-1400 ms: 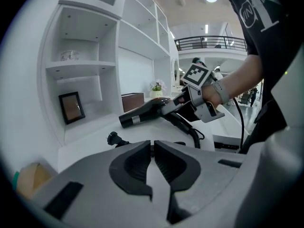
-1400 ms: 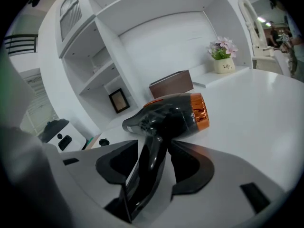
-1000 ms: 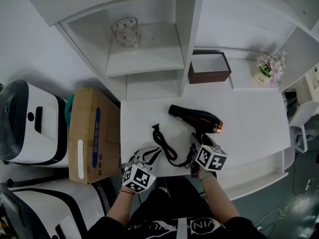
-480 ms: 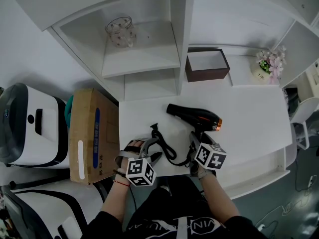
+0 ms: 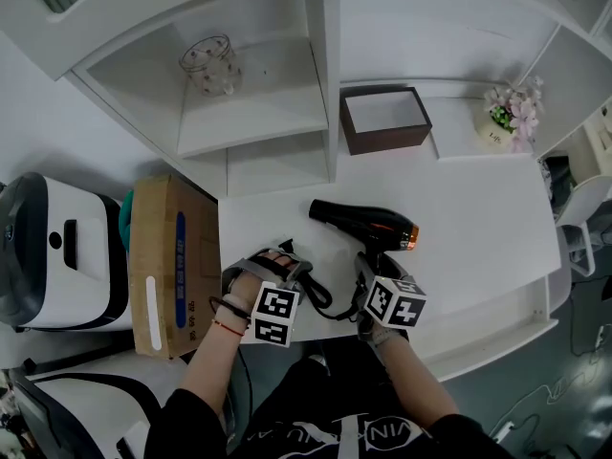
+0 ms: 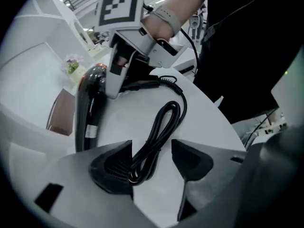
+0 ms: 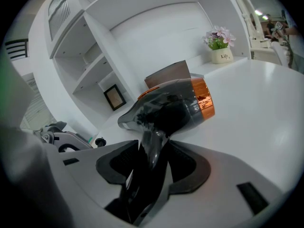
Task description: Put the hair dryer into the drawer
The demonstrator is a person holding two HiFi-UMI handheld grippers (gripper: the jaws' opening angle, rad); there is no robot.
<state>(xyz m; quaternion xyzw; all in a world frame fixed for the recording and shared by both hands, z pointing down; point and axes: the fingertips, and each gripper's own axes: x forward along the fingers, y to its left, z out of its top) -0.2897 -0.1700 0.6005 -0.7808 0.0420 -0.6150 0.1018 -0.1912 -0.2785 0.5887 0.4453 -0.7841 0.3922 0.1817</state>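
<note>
**A:** How will the hair dryer [image 5: 368,226] handle, and where should it be held?

**B:** It lies on its side on the white tabletop [image 5: 478,208]. I'd judge it a hard, smooth plastic shell, fairly light, with most of the weight up in the barrel. Held by the handle alone, it would probably sag nose-down. Left of the dryer is its cord [image 6: 164,122], limp and folded into a loose bundle, which will drag unless it is carried too. The left gripper [image 6: 152,160] is over that bundle. Its jaws have just been opening and stand wide, with the bundle's end between them but not pinched. The right gripper [image 7: 152,161] has just been closing and now clamps the dryer's handle right under the barrel, which is the sensible place to hold it.

**A:** What else is around?

**B:** Far left of the dryer, off the tabletop, stands a cardboard box [image 5: 158,256]. Behind the dryer and to its left is a shelf [image 5: 258,113] holding a glass jar [image 5: 208,63]. Straight behind the dryer sits an open brown box [image 5: 384,118], and behind it to the right is a flower pot [image 5: 507,118]. All of these are well apart from the dryer.

**A:** Does anything stand in the way?

**B:** Only the cord, which could snag on an edge. I can't pick out the drawer for certain.
</note>
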